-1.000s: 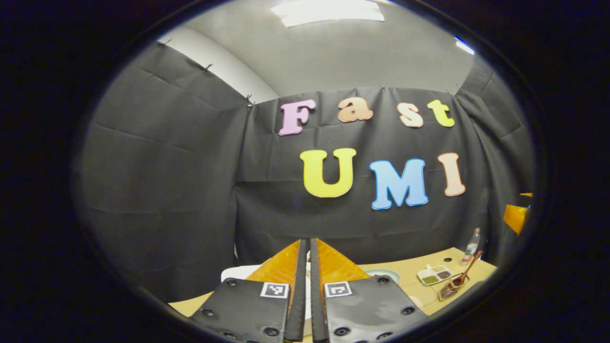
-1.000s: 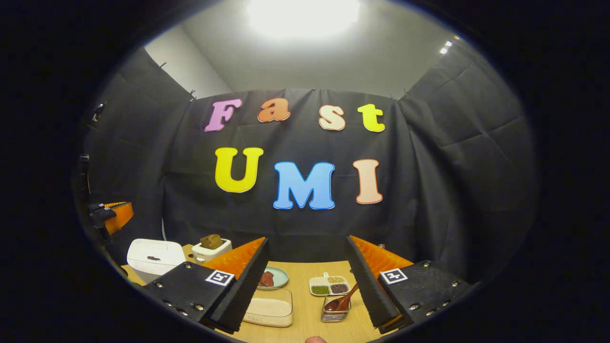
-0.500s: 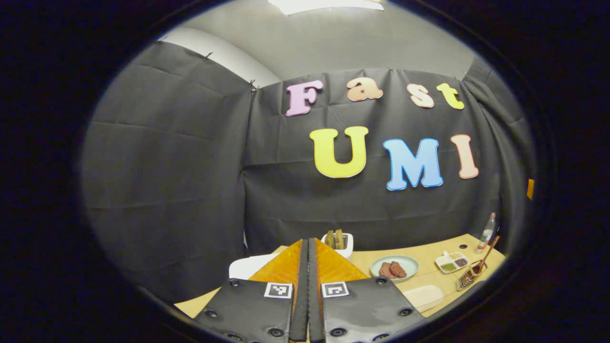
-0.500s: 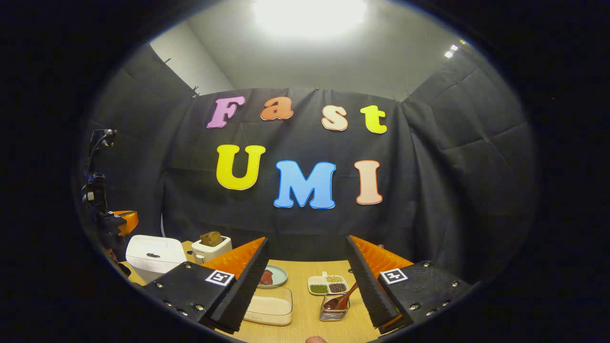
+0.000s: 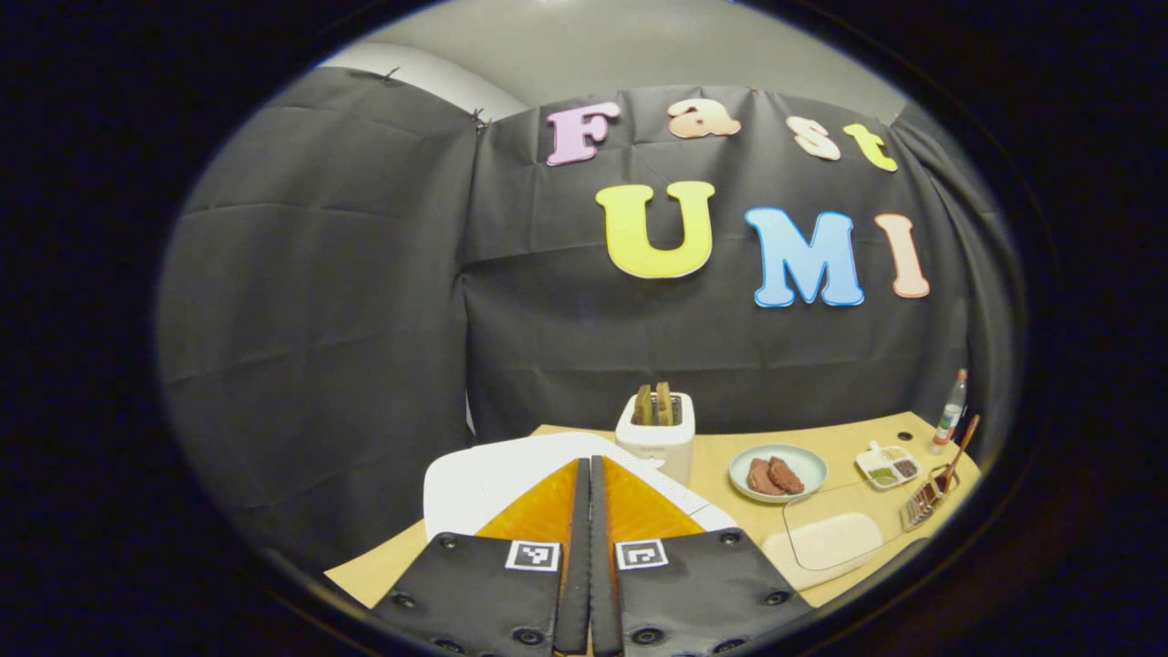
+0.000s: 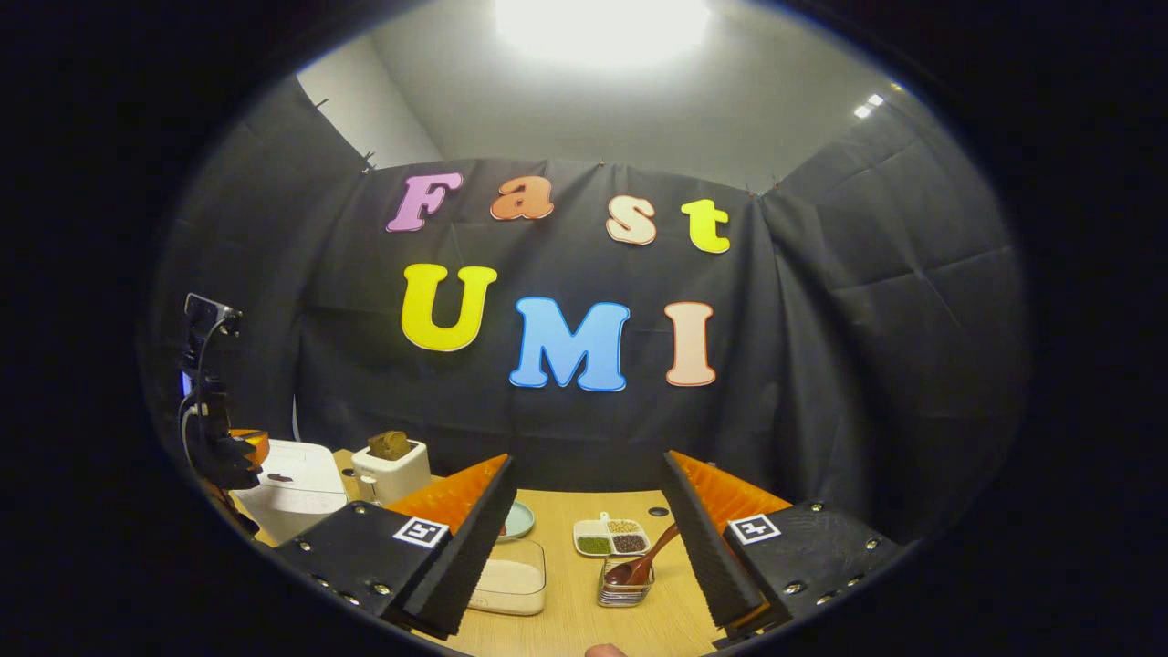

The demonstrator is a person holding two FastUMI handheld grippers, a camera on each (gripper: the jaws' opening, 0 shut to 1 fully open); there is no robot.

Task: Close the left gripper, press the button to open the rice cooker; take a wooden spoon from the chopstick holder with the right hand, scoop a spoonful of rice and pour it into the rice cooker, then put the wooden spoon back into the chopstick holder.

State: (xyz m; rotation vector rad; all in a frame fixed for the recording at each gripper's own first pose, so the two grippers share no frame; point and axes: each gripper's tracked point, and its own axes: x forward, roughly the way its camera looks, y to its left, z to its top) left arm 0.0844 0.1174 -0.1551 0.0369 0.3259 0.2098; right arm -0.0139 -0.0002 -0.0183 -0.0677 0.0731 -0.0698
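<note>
Beneath closed left tongs [image 5: 589, 474], rice cooker [image 5: 484, 479]

Black cloth [image 6: 849, 365] hangs in creased panels as the booth's wall, pinned along its top edge and wrapping round the back and both sides. Above it rises a plain grey-white room wall [image 6: 383, 119] and a pale ceiling [image 6: 730, 119], where a bright ceiling light [image 6: 602, 18] glares and a small spotlight [image 6: 867, 105] shines to the right. A light wooden table [image 6: 566, 630] meets the cloth at its far edge.
</note>
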